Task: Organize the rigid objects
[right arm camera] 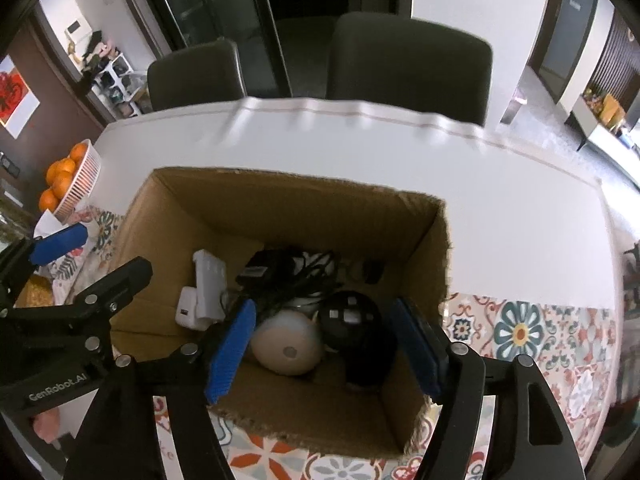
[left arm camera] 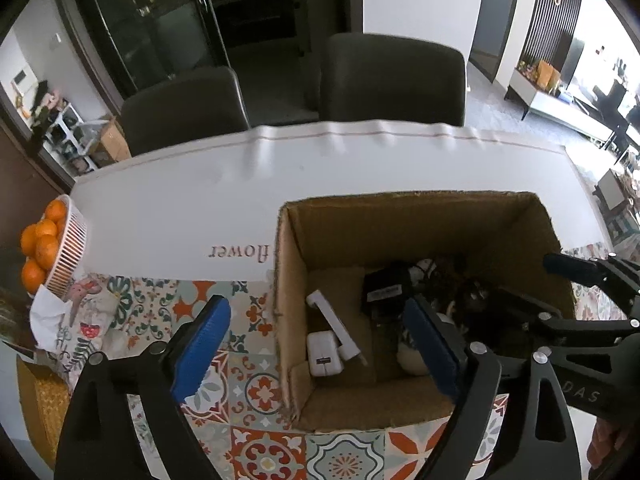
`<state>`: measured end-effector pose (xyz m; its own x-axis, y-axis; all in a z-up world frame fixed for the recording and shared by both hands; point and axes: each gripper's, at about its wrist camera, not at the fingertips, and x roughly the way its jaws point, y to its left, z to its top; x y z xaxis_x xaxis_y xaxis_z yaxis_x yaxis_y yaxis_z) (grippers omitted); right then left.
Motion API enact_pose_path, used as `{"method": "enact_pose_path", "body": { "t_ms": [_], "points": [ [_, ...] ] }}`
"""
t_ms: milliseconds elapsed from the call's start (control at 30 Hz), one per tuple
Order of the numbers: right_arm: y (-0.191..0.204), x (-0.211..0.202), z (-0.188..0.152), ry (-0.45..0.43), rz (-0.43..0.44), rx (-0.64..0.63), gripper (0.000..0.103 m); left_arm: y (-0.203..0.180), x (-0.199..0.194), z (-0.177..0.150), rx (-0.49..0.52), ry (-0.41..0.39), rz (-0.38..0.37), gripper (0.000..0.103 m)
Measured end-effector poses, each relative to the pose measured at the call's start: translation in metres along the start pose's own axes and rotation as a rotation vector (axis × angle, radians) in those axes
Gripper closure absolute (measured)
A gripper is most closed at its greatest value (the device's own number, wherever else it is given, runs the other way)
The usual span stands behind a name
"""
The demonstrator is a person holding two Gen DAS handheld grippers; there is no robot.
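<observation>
An open cardboard box [left arm camera: 288, 320] [right arm camera: 280, 196] stands on the table. Inside lie a white charger block [left arm camera: 324, 354] [right arm camera: 186, 312], a white bar-shaped device [left arm camera: 334, 322] [right arm camera: 208, 280], a black adapter with tangled cables [left arm camera: 386, 290] [right arm camera: 276, 272], a beige round device [right arm camera: 286, 346] and a black round device [right arm camera: 352, 316]. My left gripper [left arm camera: 320, 344] is open and empty, straddling the box's left wall. My right gripper [right arm camera: 324, 344] is open and empty, above the round devices at the box's near side.
A white basket of oranges [left arm camera: 60, 244] [right arm camera: 72, 182] sits at the table's left end, with cloth and paper items beside it [left arm camera: 80, 320]. Two dark chairs [left arm camera: 392, 80] [left arm camera: 184, 110] stand behind the table. A patterned mat [left arm camera: 256, 432] covers the near side.
</observation>
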<state>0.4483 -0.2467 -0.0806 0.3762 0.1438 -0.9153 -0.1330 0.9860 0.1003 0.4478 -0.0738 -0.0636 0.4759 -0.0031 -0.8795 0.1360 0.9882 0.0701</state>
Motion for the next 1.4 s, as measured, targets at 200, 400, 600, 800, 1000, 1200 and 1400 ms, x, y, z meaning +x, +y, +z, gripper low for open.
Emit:
{"method": "enact_pose_path", "body": {
  "t_ms": [200, 400, 600, 800, 1000, 1200, 1400],
  "points": [
    [0.009, -0.035, -0.017, -0.080, -0.078, 0.012, 0.030, 0.004, -0.033, -0.016, -0.004, -0.090, 0.064, 0.004],
    [0.012, -0.077, -0.043, -0.187, -0.156, 0.052, 0.024, 0.005, -0.070, -0.044, 0.001, -0.174, 0.102, 0.000],
    [0.021, -0.123, -0.078, -0.297, -0.151, 0.087, 0.021, 0.006, -0.113, -0.073, -0.022, -0.267, 0.085, 0.000],
    [0.028, -0.164, -0.109, -0.391, -0.139, 0.118, 0.018, 0.004, -0.159, -0.100, -0.038, -0.364, 0.085, 0.000],
    [0.034, -0.204, -0.140, -0.485, -0.176, 0.119, 0.015, 0.003, -0.197, -0.127, -0.064, -0.447, 0.081, 0.000],
    [0.044, -0.234, -0.167, -0.554, -0.187, 0.114, 0.013, 0.001, -0.226, -0.147, -0.072, -0.492, 0.049, 0.000],
    [0.050, -0.255, -0.189, -0.597, -0.182, 0.119, 0.011, -0.004, -0.250, -0.166, -0.054, -0.538, 0.041, 0.000]
  ]
}}
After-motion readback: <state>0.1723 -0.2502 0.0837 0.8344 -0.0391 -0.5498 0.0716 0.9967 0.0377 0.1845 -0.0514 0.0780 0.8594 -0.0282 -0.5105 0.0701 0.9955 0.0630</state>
